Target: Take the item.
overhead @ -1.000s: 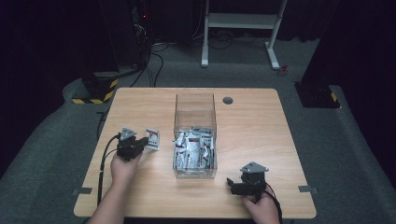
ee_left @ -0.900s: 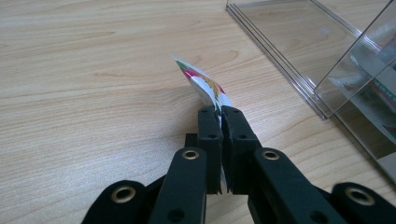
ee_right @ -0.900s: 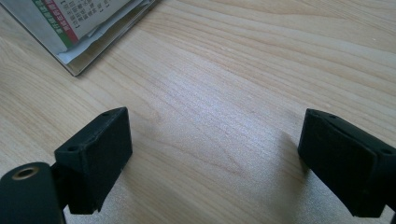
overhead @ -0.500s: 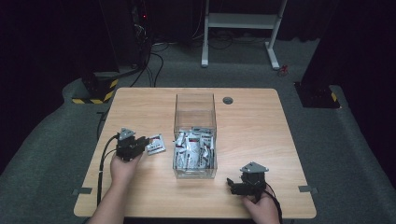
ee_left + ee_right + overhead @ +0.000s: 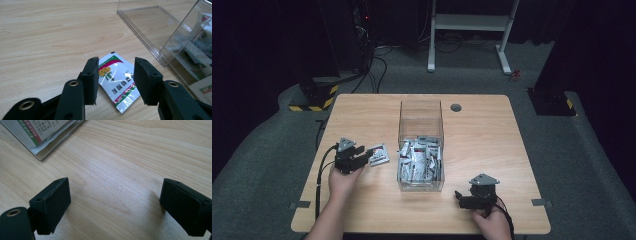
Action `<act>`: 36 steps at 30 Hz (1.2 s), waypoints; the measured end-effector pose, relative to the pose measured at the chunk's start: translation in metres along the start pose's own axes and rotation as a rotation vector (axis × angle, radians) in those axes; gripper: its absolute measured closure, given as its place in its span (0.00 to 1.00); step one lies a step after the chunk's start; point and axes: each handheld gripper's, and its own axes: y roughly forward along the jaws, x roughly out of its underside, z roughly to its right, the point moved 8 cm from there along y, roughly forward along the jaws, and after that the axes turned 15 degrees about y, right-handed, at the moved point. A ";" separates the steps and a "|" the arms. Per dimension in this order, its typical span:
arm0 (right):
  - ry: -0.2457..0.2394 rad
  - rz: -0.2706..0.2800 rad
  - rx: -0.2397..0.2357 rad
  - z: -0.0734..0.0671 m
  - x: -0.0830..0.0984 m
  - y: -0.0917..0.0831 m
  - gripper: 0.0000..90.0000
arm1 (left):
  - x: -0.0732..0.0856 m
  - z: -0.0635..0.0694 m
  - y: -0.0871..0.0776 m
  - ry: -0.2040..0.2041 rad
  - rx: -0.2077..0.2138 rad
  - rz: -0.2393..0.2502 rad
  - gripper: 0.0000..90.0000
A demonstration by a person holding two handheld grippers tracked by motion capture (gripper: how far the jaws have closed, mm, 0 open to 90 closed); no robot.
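From the high view, the left gripper (image 5: 362,156) is held low over the table (image 5: 492,145), and a single packet (image 5: 379,154) lies flat on the wood just at its tips, on the side toward the clear box (image 5: 421,145). The box stands just beyond the packet and has many more packets (image 5: 419,161) in its near half. The right gripper (image 5: 460,199) is near the front edge of the table, well apart from the single packet, with the box's near corner just ahead of it and to its left. A hand (image 5: 343,181) holds the left gripper and another hand (image 5: 492,224) holds the right one.

In the left gripper view, the left gripper (image 5: 115,82) is released: its jaws stand apart, one on each side of the packet (image 5: 117,82). The packet lies flat between them, white with a red and green band and a yellow flower print. I cannot tell if the jaws touch it. The box (image 5: 175,37) is ahead and to the right of the jaws, near the packet but not touching it.

In the right gripper view, the right gripper (image 5: 115,207) is also released, its jaws wide apart over bare table (image 5: 130,162). The box corner (image 5: 43,138), with printed packets behind its wall, is ahead at the upper left, apart from the jaws.
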 end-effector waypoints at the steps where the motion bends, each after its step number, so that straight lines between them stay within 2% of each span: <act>1: 0.000 -0.001 0.000 0.000 0.000 0.000 0.11 | 0.000 0.000 0.000 0.007 -0.004 -0.001 0.61; 14: 0.000 -0.001 0.000 0.000 0.000 0.000 0.11 | -0.005 0.003 -0.015 0.022 -0.016 0.019 0.50; 26: 0.000 -0.001 0.000 0.000 0.000 0.000 0.11 | -0.004 0.009 -0.034 0.018 0.022 0.046 0.46; 36: 0.001 -0.001 0.000 0.000 0.000 0.000 0.11 | 0.009 0.020 -0.048 0.022 0.065 0.051 0.39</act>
